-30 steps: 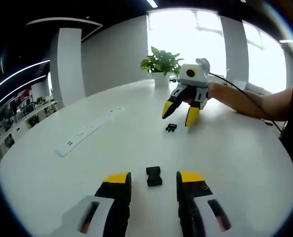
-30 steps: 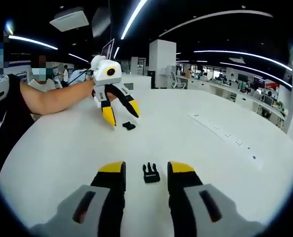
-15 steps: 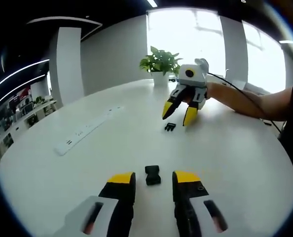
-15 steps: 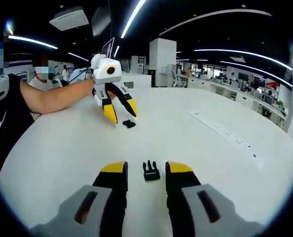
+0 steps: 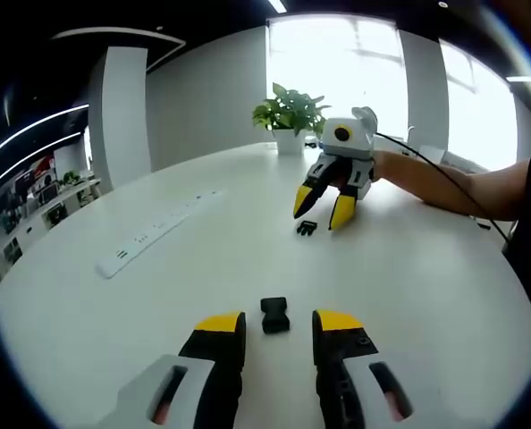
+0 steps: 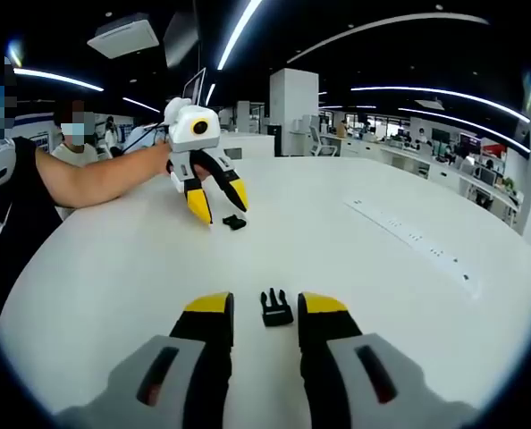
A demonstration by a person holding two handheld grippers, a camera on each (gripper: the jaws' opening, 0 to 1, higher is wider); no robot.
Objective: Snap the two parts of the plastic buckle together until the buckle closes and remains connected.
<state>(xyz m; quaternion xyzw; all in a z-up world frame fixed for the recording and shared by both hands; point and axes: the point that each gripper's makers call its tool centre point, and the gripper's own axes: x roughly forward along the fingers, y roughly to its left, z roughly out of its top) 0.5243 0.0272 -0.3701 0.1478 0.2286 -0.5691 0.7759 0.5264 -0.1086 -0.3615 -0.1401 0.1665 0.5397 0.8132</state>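
While both grippers are resting parted on the round white table (image 5: 426,277), the left gripper (image 5: 278,323) is straddling a black plastic buckle socket (image 5: 274,315), and the right gripper (image 6: 266,304) a black pronged buckle clip (image 6: 275,307).

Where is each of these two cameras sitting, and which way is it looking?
Left gripper view: rides the left gripper, facing along its jaws over the white table at the socket buckle half, the potted plant and windows; a forearm shows.
Right gripper view: rides the right gripper, facing the pronged buckle half and the office.
Shared: each sees the other gripper, both halves, and the power strip.
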